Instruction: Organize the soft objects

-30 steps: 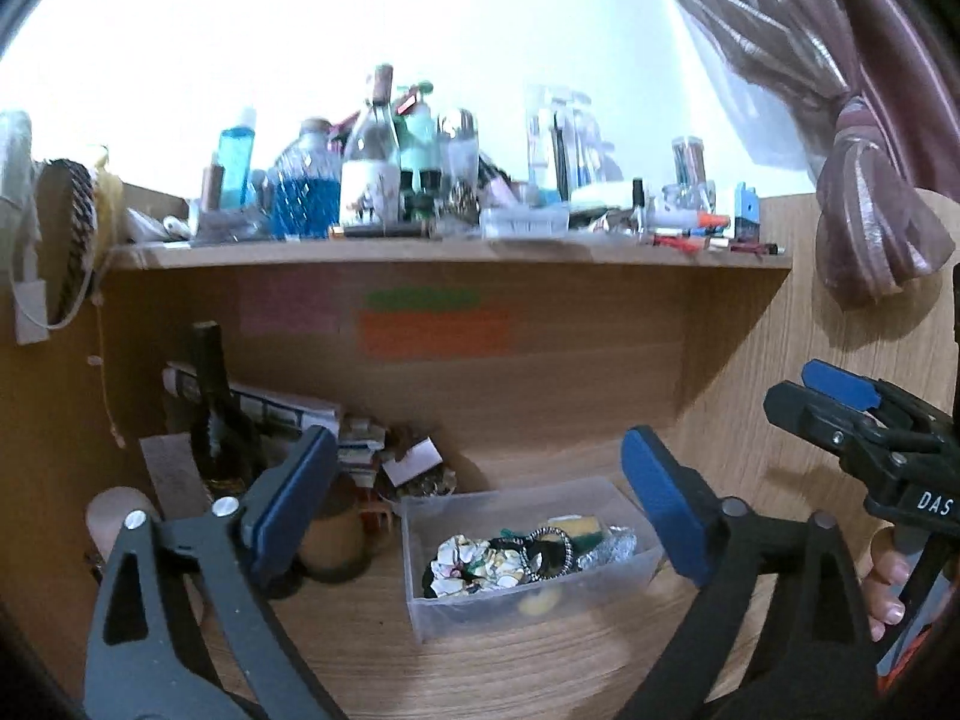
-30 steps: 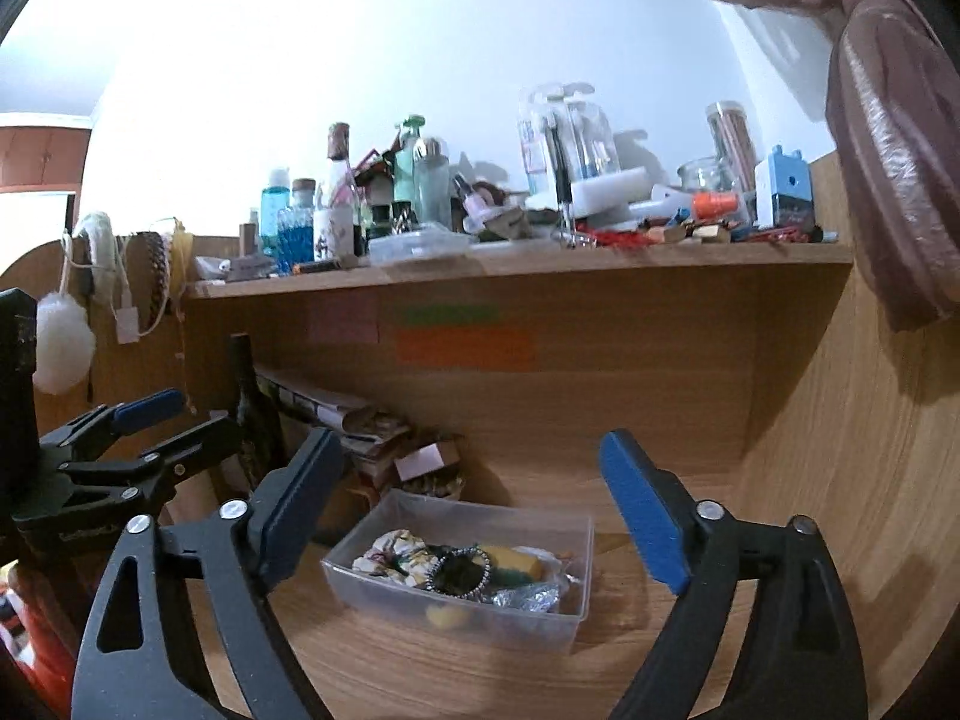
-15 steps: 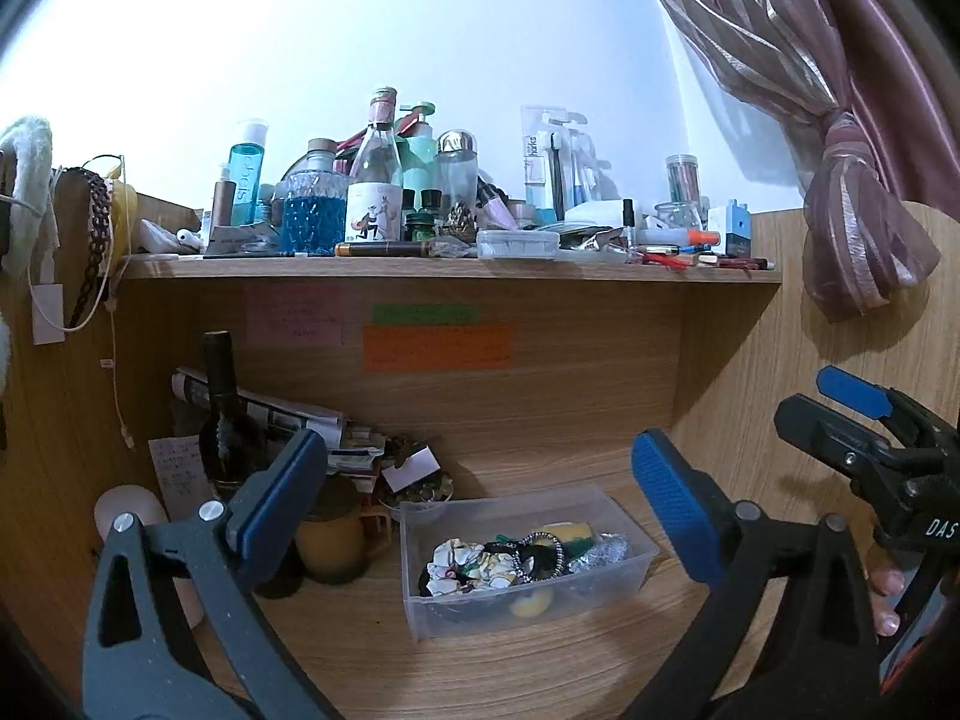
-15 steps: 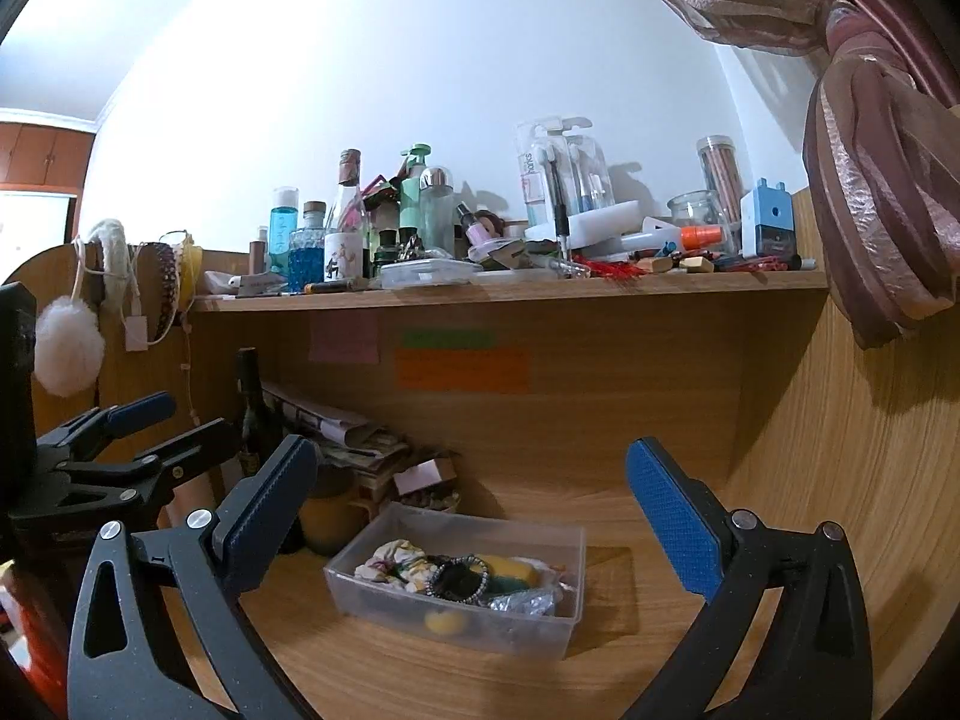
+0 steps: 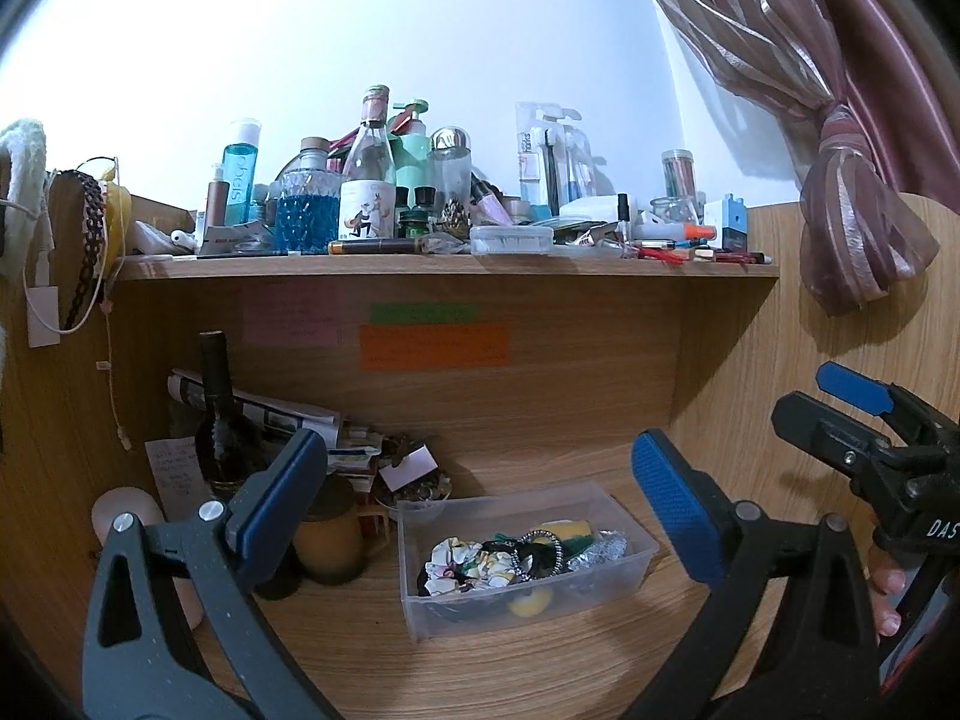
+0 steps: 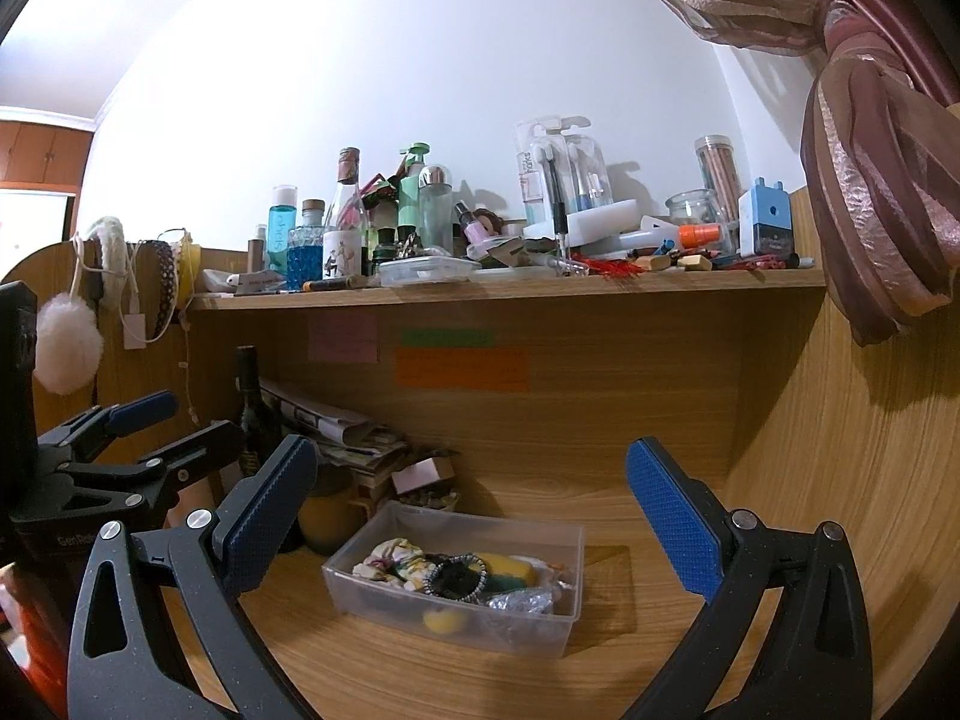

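Observation:
A clear plastic box (image 5: pixel 624 582) stands on the wooden desk under a shelf. It holds soft items: a floral scrunchie (image 5: pixel 465 561), a black beaded hair tie (image 5: pixel 537 552), a yellow-green sponge (image 5: pixel 567 528) and a silver piece (image 5: pixel 603 555). The box also shows in the right wrist view (image 6: pixel 384 597). My left gripper (image 5: pixel 474 498) is open and empty, above and in front of the box. My right gripper (image 6: pixel 471 507) is open and empty, also in front of the box. The right gripper shows at the right edge of the left wrist view (image 5: pixel 870 420).
A dark wine bottle (image 5: pixel 219 420), a brown jar (image 5: pixel 330 534), rolled papers (image 5: pixel 270 411) and a small dish (image 5: pixel 414 483) stand at the back left. The shelf (image 5: pixel 444 267) above is crowded with bottles. A curtain (image 5: pixel 852 228) hangs right. A white pom-pom (image 6: pixel 66 339) hangs left.
Both grippers have pulled back and risen a little, so the box looks farther and lower. Both stay open and empty. The box and its contents have not moved.

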A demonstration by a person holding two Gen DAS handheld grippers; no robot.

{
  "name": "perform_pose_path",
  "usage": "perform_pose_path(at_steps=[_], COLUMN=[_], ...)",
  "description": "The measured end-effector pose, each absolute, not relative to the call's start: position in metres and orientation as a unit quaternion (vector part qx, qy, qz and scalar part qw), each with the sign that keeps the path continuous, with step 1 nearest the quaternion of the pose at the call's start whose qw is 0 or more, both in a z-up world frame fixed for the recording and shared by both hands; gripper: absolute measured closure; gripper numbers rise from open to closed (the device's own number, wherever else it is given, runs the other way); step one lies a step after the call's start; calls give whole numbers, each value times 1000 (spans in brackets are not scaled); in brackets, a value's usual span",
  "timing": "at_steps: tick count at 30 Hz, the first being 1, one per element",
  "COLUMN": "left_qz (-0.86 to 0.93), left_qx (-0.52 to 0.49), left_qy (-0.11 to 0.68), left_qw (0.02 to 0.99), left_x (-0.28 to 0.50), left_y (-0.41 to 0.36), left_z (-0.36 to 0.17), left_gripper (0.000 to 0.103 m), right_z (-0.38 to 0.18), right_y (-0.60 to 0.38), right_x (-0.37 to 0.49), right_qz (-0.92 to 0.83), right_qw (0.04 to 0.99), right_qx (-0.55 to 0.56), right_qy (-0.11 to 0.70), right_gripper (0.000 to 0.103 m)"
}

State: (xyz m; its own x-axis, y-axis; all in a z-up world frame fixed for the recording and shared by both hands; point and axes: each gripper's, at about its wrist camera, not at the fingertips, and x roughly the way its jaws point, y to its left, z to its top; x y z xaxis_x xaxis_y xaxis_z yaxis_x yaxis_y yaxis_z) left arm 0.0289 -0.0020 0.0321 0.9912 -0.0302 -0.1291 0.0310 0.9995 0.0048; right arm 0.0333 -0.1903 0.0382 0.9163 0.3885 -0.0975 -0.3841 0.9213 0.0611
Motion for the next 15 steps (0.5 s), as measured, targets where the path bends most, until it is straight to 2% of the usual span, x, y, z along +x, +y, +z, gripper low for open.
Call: perform_pose_path(at_steps=[15], left_qz=[-24], left_qx=[4], left_qy=[68], left_qw=[997], left_x=[32], left_y=[1], left_z=[31], left_gripper=[0], right_z=[36], right_y=[-189], right_x=[34], right_qz=[196], right_qw=[979], right_qx=[25], right_qy=[59], right_gripper=[0])
